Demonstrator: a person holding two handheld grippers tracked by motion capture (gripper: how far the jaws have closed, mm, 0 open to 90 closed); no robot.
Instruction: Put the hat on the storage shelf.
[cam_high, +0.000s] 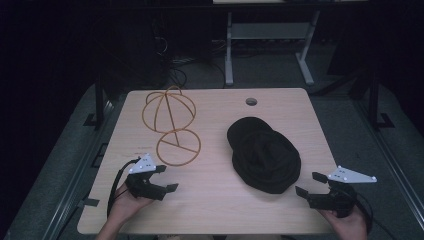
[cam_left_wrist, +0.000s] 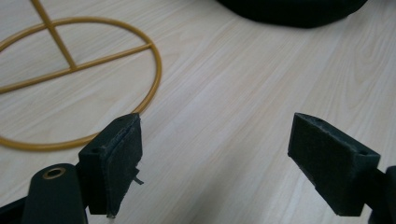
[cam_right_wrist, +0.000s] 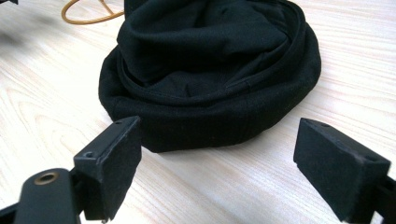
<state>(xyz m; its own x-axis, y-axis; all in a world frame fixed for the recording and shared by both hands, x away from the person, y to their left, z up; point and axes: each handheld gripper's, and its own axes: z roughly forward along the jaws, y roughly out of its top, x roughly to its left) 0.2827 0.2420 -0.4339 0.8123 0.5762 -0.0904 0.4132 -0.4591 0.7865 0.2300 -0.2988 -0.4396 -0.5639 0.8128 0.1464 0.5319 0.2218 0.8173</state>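
Nearest, at the front edge of the table (cam_high: 215, 210): two hand-held grippers, one per hand.

Left gripper (cam_high: 168, 179): held in the person's left hand (cam_high: 127, 205) at the front left, jaws spread wide with nothing between them, above bare wood. Grey three-cornered plate on top; black cable looping back toward the wrist. In the left gripper view, its jaws stand apart over the tabletop, just short of the near rim of the wire ring.

Right gripper (cam_high: 309, 184): held in the person's right hand (cam_high: 350, 225) at the front right, jaws likewise spread and empty, pointing toward the black cap. In the right gripper view, the cap lies just beyond the open jaws, not touching them.

Middle, right of centre: black cap (cam_high: 264, 154), soft fabric, crumpled and folded in on itself, lying flat on the wood.

Middle to far, left of centre: yellow wire stand (cam_high: 170, 125), a flat round base ring with a crossbar, a thin stem, and a domed cage of hoops at the far end. It is apart from the cap.

Far edge, centre-right: round cable hole (cam_high: 251, 101) in the tabletop.

Beyond the table: grey metal frame legs (cam_high: 305, 55) on a dark floor.
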